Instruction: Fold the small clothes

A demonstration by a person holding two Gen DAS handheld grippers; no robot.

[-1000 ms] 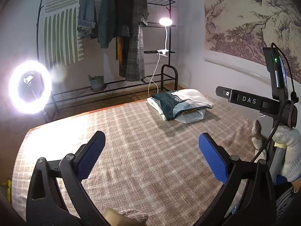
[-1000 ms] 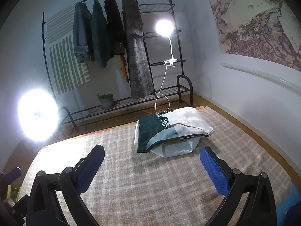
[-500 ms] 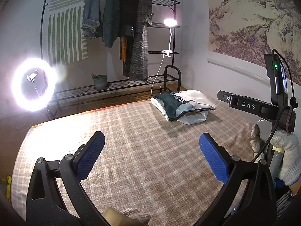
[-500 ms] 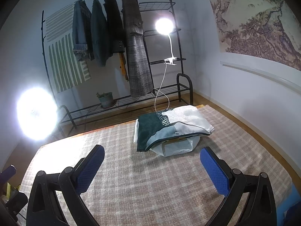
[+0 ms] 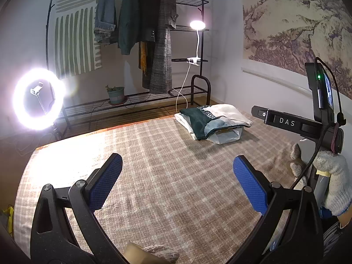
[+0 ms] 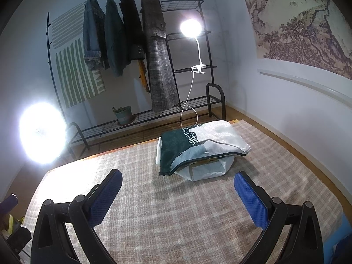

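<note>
A small stack of folded clothes (image 5: 211, 121), dark green and white on top of a white piece, lies at the far side of the checked beige cloth (image 5: 167, 176); the right wrist view shows the same stack (image 6: 198, 147) closer. My left gripper (image 5: 176, 182) hangs open over bare cloth, well short of the stack. My right gripper (image 6: 176, 195) is open too, nothing between its blue pads, a little in front of the stack. The left wrist view catches the right gripper's black body (image 5: 297, 125) and a gloved hand (image 5: 334, 176) at the right edge.
A black clothes rack (image 6: 158, 66) with hanging jackets and a clip lamp (image 6: 191, 28) stands behind the cloth. A bright ring light (image 5: 39, 101) glares at the left. A potted plant (image 6: 123, 114) sits on the rack's low shelf. The wall with a landscape painting runs along the right.
Both views have shifted slightly: the left gripper tilted up and right a little, the right gripper barely moved. The stack of clothes stays put. Both grippers remain open.
</note>
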